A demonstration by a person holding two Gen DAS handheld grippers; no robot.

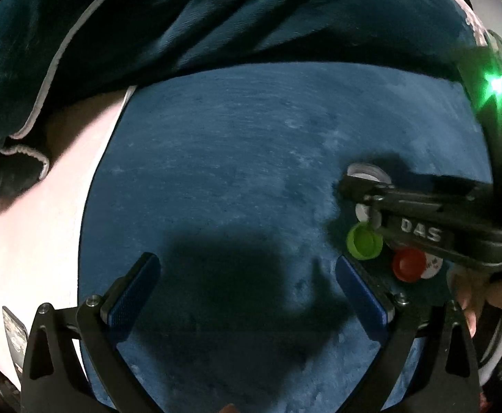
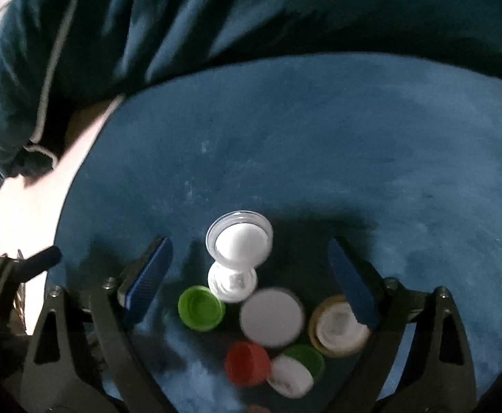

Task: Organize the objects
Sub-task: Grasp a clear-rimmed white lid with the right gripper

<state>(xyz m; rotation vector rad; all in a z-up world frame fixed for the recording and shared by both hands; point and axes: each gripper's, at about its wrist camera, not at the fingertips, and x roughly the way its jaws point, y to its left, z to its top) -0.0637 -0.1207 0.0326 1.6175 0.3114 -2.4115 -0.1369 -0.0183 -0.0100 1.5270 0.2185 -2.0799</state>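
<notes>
Left gripper (image 1: 247, 280) spread, empty | right gripper (image 2: 251, 275) spread over bottle caps (image 2: 271, 316) | blue velvet cushion (image 2: 319, 158) beneath

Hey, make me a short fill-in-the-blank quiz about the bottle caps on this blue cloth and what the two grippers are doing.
1. The caps lie on a ___ cloth.
2. The cap touching the green cap on its right is ___.
3. The right gripper hovers over the caps with its fingers ___.
4. The red cap lies ___ the camera than the clear cap.

Missing words: blue; white; open; nearer
</notes>
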